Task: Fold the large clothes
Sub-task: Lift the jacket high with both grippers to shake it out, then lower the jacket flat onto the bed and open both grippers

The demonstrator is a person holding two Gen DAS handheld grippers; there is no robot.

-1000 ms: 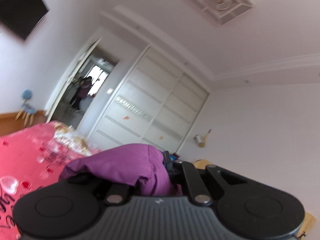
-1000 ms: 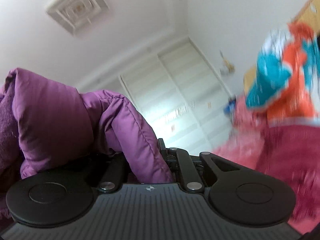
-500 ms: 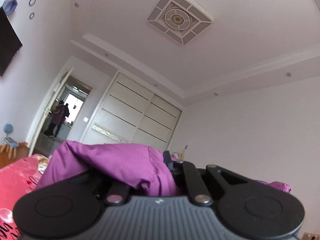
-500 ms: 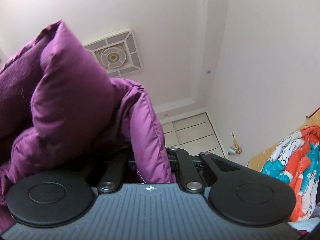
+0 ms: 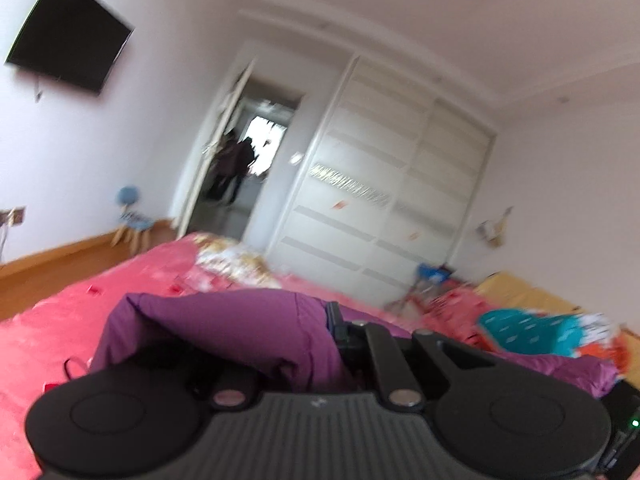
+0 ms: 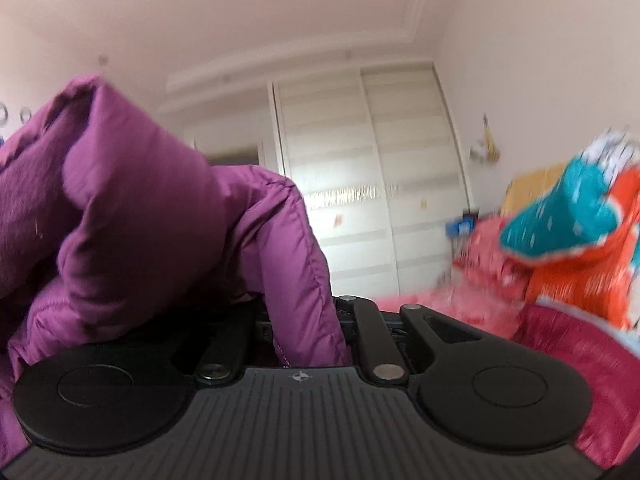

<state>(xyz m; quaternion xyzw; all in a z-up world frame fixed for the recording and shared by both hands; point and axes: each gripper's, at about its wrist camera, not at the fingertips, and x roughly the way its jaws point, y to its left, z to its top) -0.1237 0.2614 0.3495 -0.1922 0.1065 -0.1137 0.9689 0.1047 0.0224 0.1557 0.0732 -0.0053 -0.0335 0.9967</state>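
Observation:
A purple padded jacket (image 5: 224, 332) bunches over my left gripper (image 5: 320, 344), which is shut on a fold of it; the cloth hides the fingertips. More of the jacket (image 5: 560, 364) lies on the bed at the right. In the right wrist view the same purple jacket (image 6: 132, 224) billows up on the left, and my right gripper (image 6: 308, 332) is shut on a quilted edge of it, the fingertips buried in cloth. Both grippers point roughly level across the pink bed (image 5: 48, 320).
A teal, orange and white blanket (image 6: 576, 232) is heaped on the bed's right side. A white sliding wardrobe (image 5: 384, 200) fills the far wall beside an open door (image 5: 256, 160) with a person beyond. A black TV (image 5: 68, 32) hangs on the left wall.
Both views tipped up toward the ceiling half a second ago and have swung back down to the bed and wardrobe. Both grippers keep hold of the purple jacket throughout.

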